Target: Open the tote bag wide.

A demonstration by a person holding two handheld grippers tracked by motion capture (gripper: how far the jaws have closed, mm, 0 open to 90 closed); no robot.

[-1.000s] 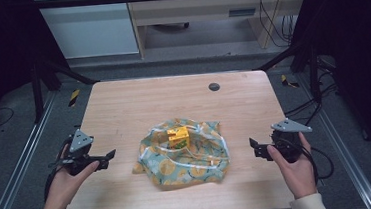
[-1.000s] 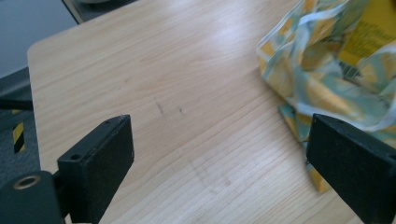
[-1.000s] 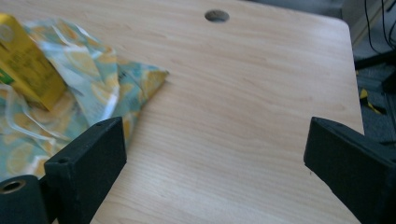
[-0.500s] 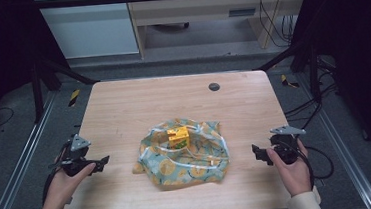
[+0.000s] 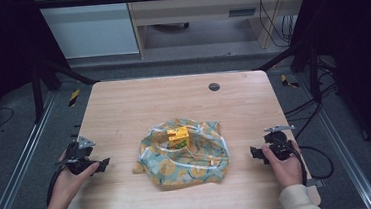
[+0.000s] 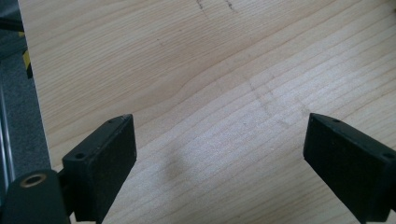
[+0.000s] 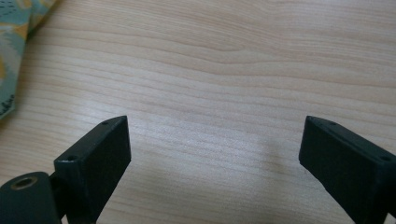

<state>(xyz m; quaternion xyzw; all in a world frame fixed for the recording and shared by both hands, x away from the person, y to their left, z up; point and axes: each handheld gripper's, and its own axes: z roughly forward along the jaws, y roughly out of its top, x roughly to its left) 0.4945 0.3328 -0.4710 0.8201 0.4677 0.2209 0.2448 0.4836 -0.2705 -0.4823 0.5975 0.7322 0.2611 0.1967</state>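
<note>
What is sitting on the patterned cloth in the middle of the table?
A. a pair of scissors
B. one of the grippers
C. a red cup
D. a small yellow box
D: in the high view a small yellow box rests on the patterned cloth, while both grippers sit apart from it at the table's sides.

Yellow box [image 5: 178,136] on teal-and-orange patterned cloth [image 5: 188,159]

Yellow box [image 5: 178,136] rests on crumpled patterned cloth [image 5: 185,154].
</note>
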